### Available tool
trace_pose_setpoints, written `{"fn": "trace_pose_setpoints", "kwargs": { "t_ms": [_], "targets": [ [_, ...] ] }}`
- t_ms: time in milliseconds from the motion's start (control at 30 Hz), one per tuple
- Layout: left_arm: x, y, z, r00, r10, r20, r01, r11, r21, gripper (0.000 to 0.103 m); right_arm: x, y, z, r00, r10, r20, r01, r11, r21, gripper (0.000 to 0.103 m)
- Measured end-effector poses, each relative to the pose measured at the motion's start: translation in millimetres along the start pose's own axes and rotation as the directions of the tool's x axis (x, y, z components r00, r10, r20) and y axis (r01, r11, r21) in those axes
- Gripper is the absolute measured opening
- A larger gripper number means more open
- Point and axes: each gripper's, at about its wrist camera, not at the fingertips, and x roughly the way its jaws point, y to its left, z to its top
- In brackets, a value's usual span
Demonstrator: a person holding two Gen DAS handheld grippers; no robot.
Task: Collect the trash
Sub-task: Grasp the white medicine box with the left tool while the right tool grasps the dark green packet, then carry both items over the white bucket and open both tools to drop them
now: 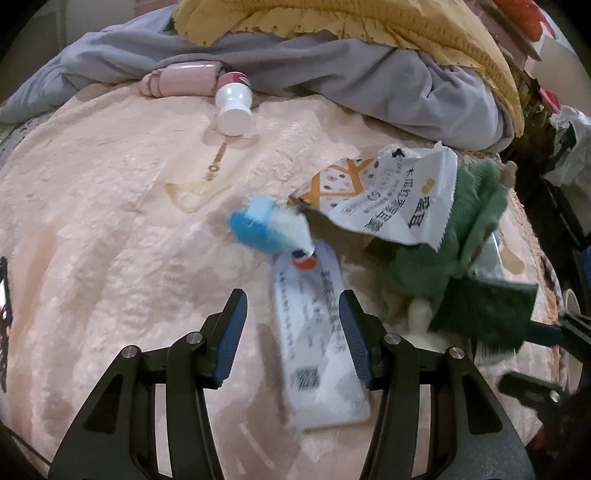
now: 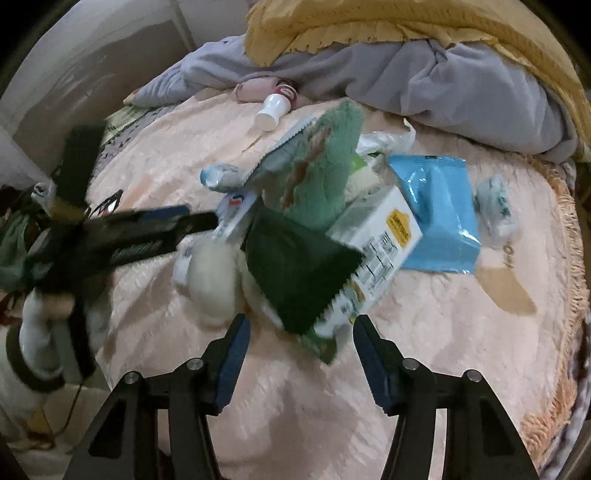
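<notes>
Trash lies in a pile on a pink blanket (image 1: 110,221). My left gripper (image 1: 293,306) is open, its jaws on either side of a flat white packet (image 1: 317,332) with blue print. Beyond it lie a blue-and-white crumpled wrapper (image 1: 266,229) and a white snack wrapper (image 1: 391,195). My right gripper (image 2: 301,332) is open just before a dark green wrapper (image 2: 295,269) lying on a white carton (image 2: 380,236). A green cloth (image 2: 325,166), a blue pouch (image 2: 436,206) and a white tissue ball (image 2: 212,280) lie around it. The left gripper (image 2: 177,225) shows blurred in the right view.
A small white bottle (image 1: 232,107) lies on its side near a pink pouch (image 1: 181,77). Grey clothing (image 1: 332,62) and a yellow blanket (image 1: 332,18) are heaped at the back. A crumpled white-green wrapper (image 2: 495,206) lies at the right. The blanket's fringed edge (image 2: 569,295) runs along the right.
</notes>
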Motion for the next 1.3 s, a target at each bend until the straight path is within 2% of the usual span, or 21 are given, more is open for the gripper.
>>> {"fn": "trace_pose_setpoints", "kwargs": {
  "t_ms": [100,233,367,500,600,633,700,800,867,1000,1300],
  "targets": [
    [14.3,-8.7,4.7,1.0,0.005,-0.03,-0.004,1.0,0.027,0.05,-20.7,-1.0,0.3,0.997,-0.026,0.079,0.027,1.0,-0.014,0.058],
    [27.2,-11.7,1.8,0.997,0.008,-0.078,-0.004,0.999,0.046,0.05,-31.9,6.8,13.0,0.99,-0.045,0.13,0.055,0.996,-0.077,0.072],
    [18.2,-1.9,-3.8,0.995,-0.026,-0.096,0.03,0.999,0.039,0.049,-13.1,31.5,32.7,0.994,-0.071,0.086,0.091,0.964,-0.25,0.072],
    [2.9,9.2,-10.7,0.995,-0.032,-0.095,0.036,0.999,0.041,0.048,8.6,54.6,43.8,0.992,-0.116,0.042,0.122,0.89,-0.439,0.072],
    [-7.5,19.3,-15.7,0.996,-0.036,-0.085,0.038,0.999,0.024,0.048,29.7,56.5,48.7,0.983,-0.182,-0.008,0.153,0.849,-0.506,0.072],
    [-11.2,21.9,-18.4,0.996,-0.037,-0.081,0.038,0.999,0.021,0.048,38.5,54.5,48.2,0.977,-0.214,-0.025,0.171,0.839,-0.517,0.061],
    [-15.6,23.3,-22.3,0.996,-0.038,-0.077,0.04,0.999,0.02,0.048,43.9,49.6,48.5,0.97,-0.244,-0.024,0.2,0.843,-0.499,0.038],
    [-26.5,20.3,-28.9,0.997,-0.055,-0.062,0.056,0.998,0.015,0.048,30.5,36.5,46.0,0.988,-0.155,-0.013,0.137,0.907,-0.399,0.028],
    [-35.5,17.3,-30.7,0.996,-0.074,-0.042,0.075,0.997,0.008,0.048,15.4,27.7,41.4,0.993,-0.116,0.025,0.118,0.939,-0.323,0.027],
    [-59.8,3.4,-32.1,0.992,-0.127,0.005,0.127,0.992,0.005,0.048,-16.0,18.8,16.9,0.993,-0.081,0.087,0.097,0.976,-0.196,0.026],
    [-86.4,-50.6,-29.0,0.982,-0.186,0.041,0.182,0.979,0.086,0.048,-70.1,3.5,-36.1,0.979,-0.113,0.173,0.122,0.991,-0.045,0.026]
  ]
}}
